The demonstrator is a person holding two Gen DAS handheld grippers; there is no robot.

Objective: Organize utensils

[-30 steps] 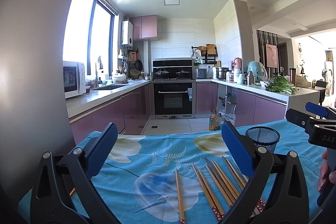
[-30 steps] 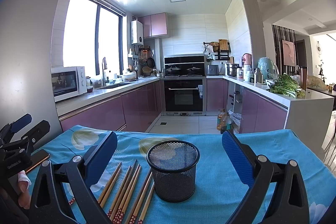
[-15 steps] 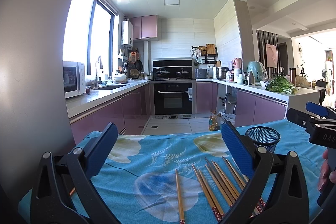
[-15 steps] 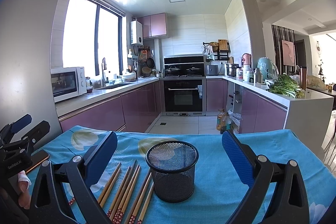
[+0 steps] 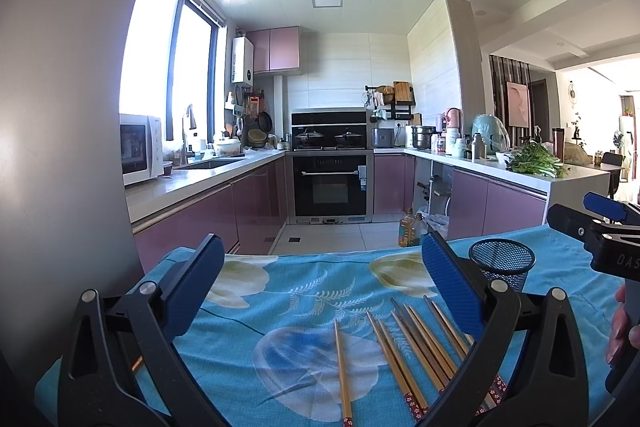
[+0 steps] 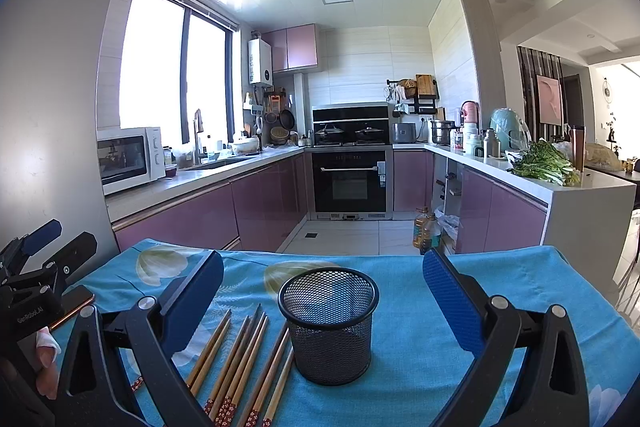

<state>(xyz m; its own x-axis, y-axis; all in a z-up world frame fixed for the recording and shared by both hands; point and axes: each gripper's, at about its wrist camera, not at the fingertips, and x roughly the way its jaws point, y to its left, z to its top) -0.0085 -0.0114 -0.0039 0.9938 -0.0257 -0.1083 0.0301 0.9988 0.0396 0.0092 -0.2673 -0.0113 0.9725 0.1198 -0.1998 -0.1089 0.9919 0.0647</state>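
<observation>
task not begun: the chopsticks [image 6: 244, 359] lie loose on the blue cloth [image 6: 420, 323] at lower centre, just left of the empty mesh cup [image 6: 329, 323]. left gripper [image 5: 320, 291] and right gripper [image 6: 323, 291] both gape wide, holding nothing. next move likely calls for a narrow pinch on one stick. a phone [image 6: 74, 305] lies at the left edge, not in the way.

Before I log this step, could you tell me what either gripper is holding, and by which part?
Nothing is held: the left gripper and right gripper are both open above the cloth, with the chopsticks lying loose.
</observation>
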